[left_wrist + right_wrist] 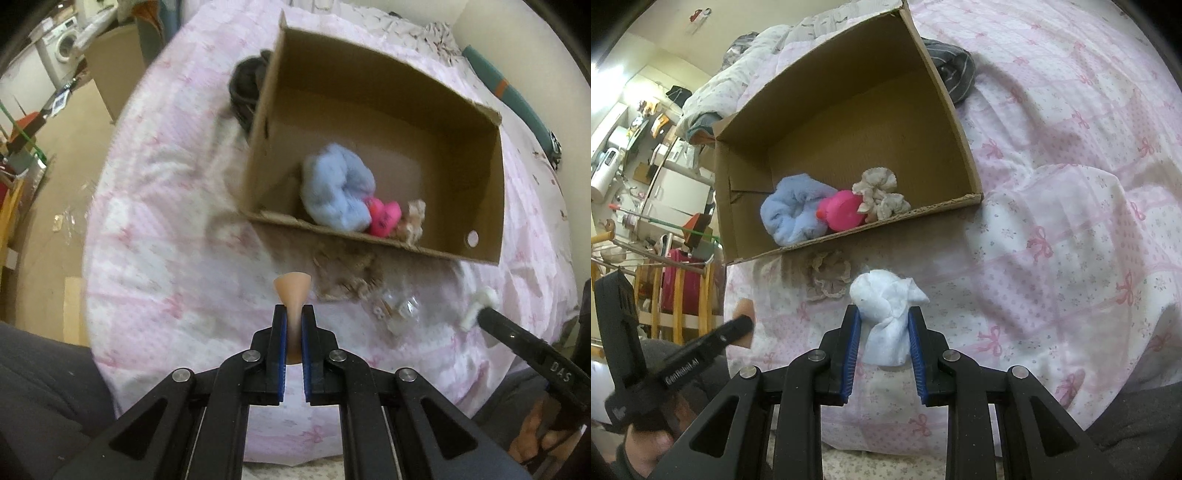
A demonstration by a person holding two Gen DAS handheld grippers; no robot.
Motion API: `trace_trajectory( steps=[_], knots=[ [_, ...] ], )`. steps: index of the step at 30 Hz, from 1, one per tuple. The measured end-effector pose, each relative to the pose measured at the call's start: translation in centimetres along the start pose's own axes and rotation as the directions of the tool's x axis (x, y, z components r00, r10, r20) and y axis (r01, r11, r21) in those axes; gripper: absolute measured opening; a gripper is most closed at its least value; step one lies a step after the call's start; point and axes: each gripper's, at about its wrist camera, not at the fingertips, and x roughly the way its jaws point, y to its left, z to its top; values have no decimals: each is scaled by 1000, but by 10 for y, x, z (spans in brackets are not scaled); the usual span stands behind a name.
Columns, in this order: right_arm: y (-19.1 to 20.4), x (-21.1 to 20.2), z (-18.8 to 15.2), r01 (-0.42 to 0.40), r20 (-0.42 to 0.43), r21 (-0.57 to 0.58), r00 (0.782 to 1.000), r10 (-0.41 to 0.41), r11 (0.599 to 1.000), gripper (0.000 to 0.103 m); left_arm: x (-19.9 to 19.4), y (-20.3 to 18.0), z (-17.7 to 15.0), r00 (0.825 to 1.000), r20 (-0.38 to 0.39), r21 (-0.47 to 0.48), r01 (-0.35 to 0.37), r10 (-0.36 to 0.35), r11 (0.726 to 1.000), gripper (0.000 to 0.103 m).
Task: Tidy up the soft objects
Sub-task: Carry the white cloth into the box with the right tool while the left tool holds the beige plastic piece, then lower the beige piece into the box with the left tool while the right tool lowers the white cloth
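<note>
Left gripper (293,325) is clamped on a peach soft piece (291,291); your right gripper (884,328) pinches a white cloth bundle (886,310). Carry both over the cardboard box (484,206) rim, beside the blue plush (338,188), before releasing.

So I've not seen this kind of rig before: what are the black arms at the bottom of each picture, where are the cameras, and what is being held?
No robot here: a person holds a hand-operated claw in each hand, with a fisheye camera on each looking along its two fingers. One picture comes from the left claw, which is shut on a small peach-coloured piece. The other comes from the right claw, shut on a white cloth bundle. Both hang above a pink bedspread. On it stands a cardboard box holding a blue fluffy item, a pink toy and a beige frilly piece. Another beige frilly piece lies outside the box.
</note>
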Motion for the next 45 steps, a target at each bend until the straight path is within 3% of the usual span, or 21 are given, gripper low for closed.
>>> trace_trajectory(
  steps=[11, 17, 21, 31, 40, 45],
  knots=[
    [16, -45, 18, -98, 146, -31, 984, 101, 995, 27, -40, -2, 36, 991, 134, 44, 6, -12, 999, 7],
    [26, -65, 43, -182, 225, -41, 956, 186, 983, 27, -51, -12, 65, 977, 214, 76, -4, -12, 997, 7],
    [27, -70, 63, -175, 251, -55, 950, 183, 983, 27, -48, -19, 82, 960, 281, 114, -19, -14, 993, 7],
    [4, -37, 81, -118, 258, -25, 959, 121, 993, 27, -7, -31, 83, 958, 278, 194, 12, -67, 981, 7],
    [11, -9, 79, -34, 208, -72, 977, 49, 997, 27, 18, -27, 89, 970, 219, 138, 76, -105, 988, 7],
    [9, -4, 79, -24, 191, -61, 981, 35, 998, 27, 18, -34, 85, 970, 216, 168, 78, -114, 983, 7]
  ],
)
